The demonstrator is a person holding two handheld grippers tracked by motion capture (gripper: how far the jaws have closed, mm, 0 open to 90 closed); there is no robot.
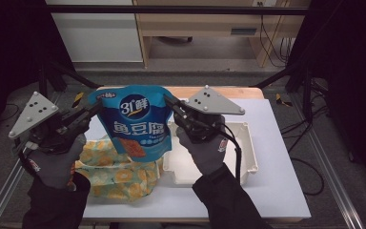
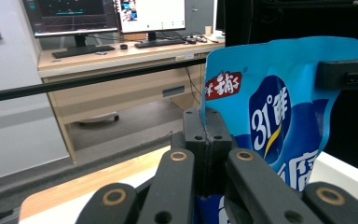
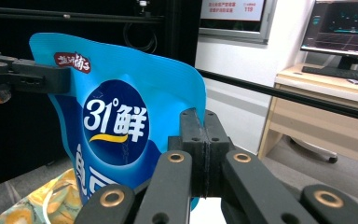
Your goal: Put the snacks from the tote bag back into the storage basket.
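Risk first: you've got the blue bag [image 1: 136, 119] hanging mid-frame in the high view by its two upper edges alone, left gripper [image 1: 93, 110] clenched on one edge and right gripper [image 1: 171, 106] clenched on the other, so pulling your hands apart could tear the film or slip a corner free, and the bag would likely drop onto the yellow patterned pack [image 1: 116, 179] at lower left. White tray [image 1: 248, 143], right of centre, looks empty as far as I can see.

Lab: monitors [image 2: 107, 16], framed test table [image 1: 286, 157]
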